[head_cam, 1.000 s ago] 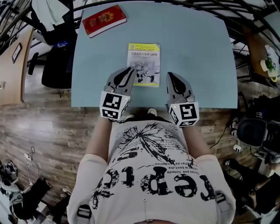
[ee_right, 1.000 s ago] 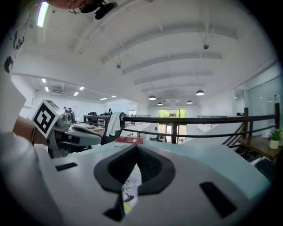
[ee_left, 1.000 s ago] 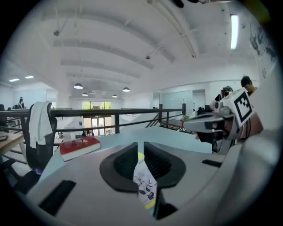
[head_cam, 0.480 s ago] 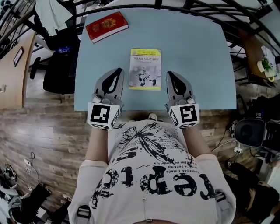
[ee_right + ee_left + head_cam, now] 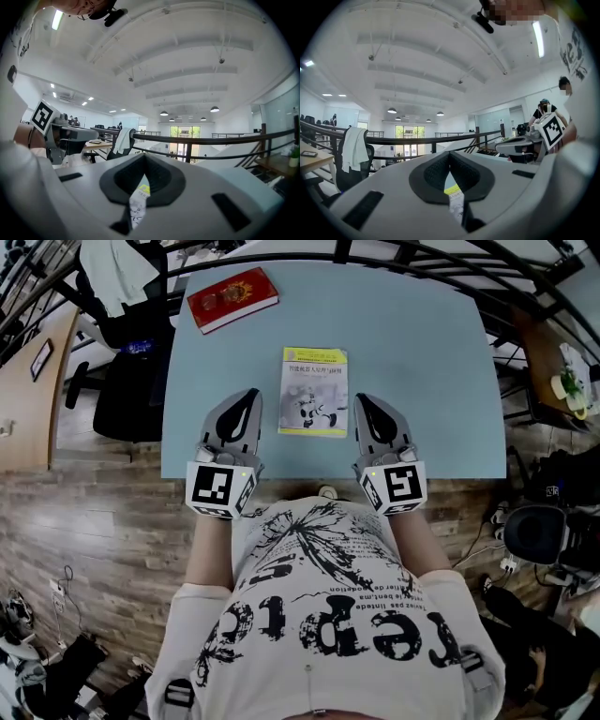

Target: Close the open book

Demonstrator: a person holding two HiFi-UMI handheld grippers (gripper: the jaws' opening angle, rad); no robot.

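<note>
The book [image 5: 314, 392] lies closed on the light blue table [image 5: 422, 352], its yellow and white cover facing up. My left gripper [image 5: 249, 397] hovers just left of the book's near edge, jaws shut with nothing between them. At the book's right side my right gripper [image 5: 364, 401] is also shut and empty. Both point level, away from the person's body. A strip of the book [image 5: 457, 199] shows below the closed tips of the left gripper [image 5: 449, 154] in its own view. The right gripper view likewise shows the book [image 5: 138, 199] under the right gripper [image 5: 144, 158].
A red book [image 5: 232, 298] lies at the table's far left corner. A black office chair [image 5: 127, 381] stands left of the table on the wood floor. Metal railings run behind the table, and a desk with clutter [image 5: 562, 371] sits at the right.
My left gripper drew back off the book's left edge toward the left and its jaws shut. The right gripper stayed almost where it was.
</note>
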